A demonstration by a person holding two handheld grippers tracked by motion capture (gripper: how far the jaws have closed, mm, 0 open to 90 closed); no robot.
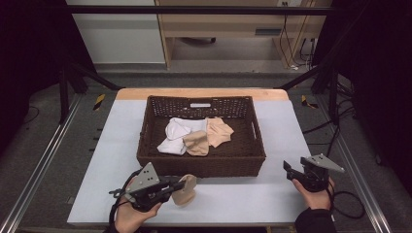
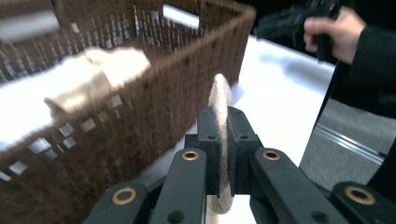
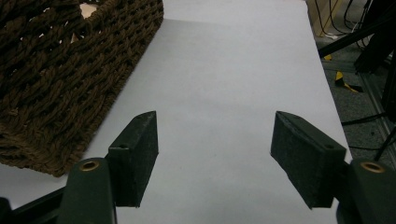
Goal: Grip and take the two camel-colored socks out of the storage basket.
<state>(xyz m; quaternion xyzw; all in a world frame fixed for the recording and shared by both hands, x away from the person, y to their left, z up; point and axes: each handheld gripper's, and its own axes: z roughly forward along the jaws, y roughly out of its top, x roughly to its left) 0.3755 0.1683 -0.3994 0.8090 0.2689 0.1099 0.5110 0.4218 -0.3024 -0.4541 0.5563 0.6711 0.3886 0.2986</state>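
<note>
A dark brown woven basket sits mid-table and holds several socks, white and beige. In front of its near wall, my left gripper is shut on a beige sock, which hangs down to the white table. In the left gripper view the sock stands edge-on, pinched between the two black jaws beside the basket wall. My right gripper is held at the near right of the table, open with nothing between its jaws.
The white tabletop has bare strips either side of the basket and along the near edge. Metal rails run down both sides of the table. A wooden desk and cables stand beyond the far edge.
</note>
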